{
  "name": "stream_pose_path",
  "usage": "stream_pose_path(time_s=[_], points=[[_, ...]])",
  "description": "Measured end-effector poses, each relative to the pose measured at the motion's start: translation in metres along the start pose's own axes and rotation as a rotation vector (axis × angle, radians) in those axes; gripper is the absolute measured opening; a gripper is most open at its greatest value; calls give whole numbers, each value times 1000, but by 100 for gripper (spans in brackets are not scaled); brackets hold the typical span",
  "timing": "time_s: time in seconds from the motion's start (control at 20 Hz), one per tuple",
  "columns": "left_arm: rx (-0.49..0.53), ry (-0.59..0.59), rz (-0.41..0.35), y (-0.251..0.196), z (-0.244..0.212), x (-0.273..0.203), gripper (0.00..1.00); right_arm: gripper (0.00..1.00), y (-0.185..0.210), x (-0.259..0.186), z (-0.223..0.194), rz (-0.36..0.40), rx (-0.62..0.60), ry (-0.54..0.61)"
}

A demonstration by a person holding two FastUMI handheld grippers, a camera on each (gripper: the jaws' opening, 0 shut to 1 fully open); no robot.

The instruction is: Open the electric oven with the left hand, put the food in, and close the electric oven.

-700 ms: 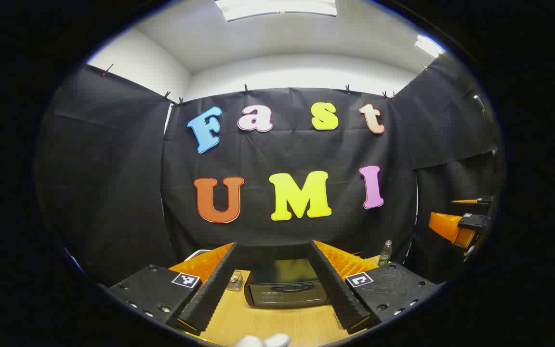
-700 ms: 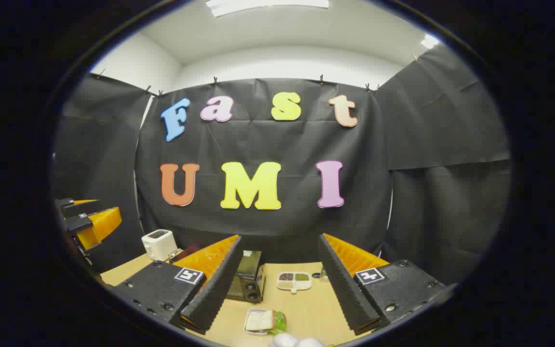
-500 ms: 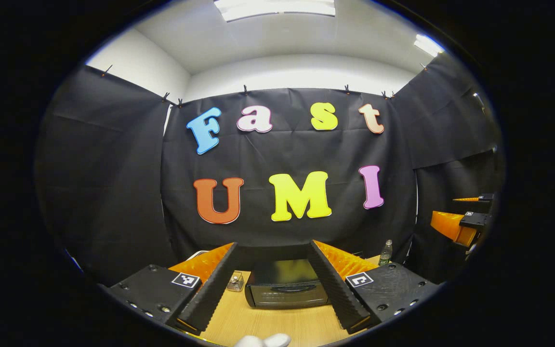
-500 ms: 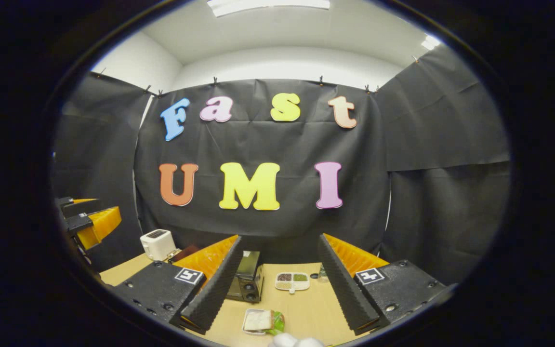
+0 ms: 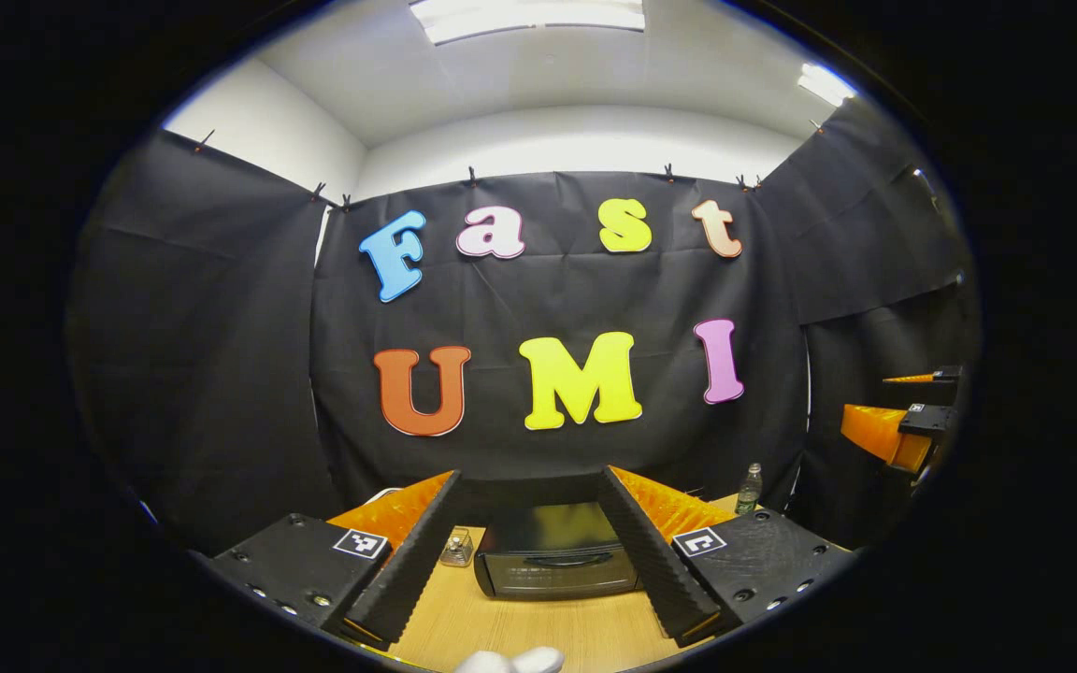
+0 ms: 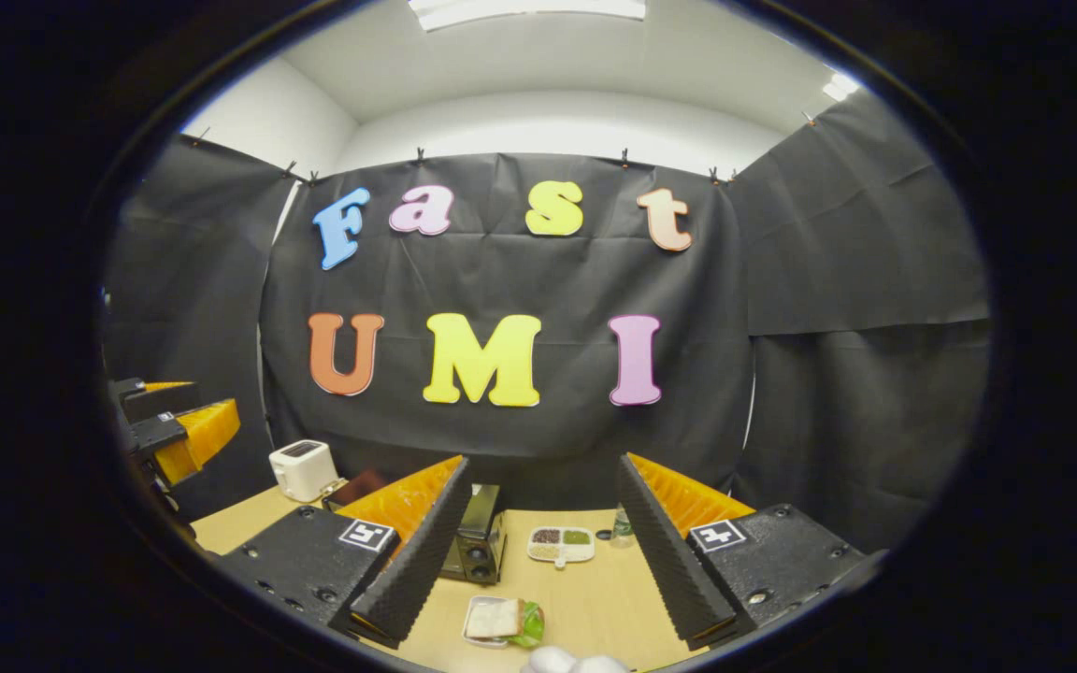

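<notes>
The black electric oven (image 5: 552, 551) sits on the wooden table, door shut, with its handle across the front. My left gripper (image 5: 534, 570) hovers in front of it, open and empty, the oven framed between its fingers. In the right gripper view the oven (image 6: 478, 545) stands at the left, partly behind one finger. A sandwich with green lettuce on a small white tray (image 6: 499, 621) lies on the table below my right gripper (image 6: 529, 561), which is open and holds nothing. The other gripper (image 6: 174, 432) hangs at the far left, and in the left gripper view the right one (image 5: 898, 432) at the far right.
A white toaster (image 6: 300, 469) stands at the back left of the table. A divided white dish with dark and green contents (image 6: 560, 545) and a small bottle (image 6: 623, 523) sit behind the sandwich. A small glass jar (image 5: 456, 549) stands left of the oven, a bottle (image 5: 749, 488) right of it.
Both views have shifted slightly; the right gripper has risen or tilted a little, so the sandwich, dish and oven sit a bit higher. Both grippers stay open.
</notes>
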State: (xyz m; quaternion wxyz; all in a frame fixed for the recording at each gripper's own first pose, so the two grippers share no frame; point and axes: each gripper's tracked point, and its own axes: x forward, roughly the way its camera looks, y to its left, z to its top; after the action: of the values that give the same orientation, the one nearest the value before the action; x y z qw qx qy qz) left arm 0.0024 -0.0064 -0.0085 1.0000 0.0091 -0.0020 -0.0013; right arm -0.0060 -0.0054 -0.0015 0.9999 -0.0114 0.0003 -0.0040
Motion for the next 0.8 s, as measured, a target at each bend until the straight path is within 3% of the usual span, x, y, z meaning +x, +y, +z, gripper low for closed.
stream_pose_path(time_s=[0.35,0.8], points=[[-2,9,3,-14,-34,22,95,98,-11,2,-4,18,-1,11],[-27,121,-19,-49,-137,90,95,100,-45,4,-19,-16,-27,50]])
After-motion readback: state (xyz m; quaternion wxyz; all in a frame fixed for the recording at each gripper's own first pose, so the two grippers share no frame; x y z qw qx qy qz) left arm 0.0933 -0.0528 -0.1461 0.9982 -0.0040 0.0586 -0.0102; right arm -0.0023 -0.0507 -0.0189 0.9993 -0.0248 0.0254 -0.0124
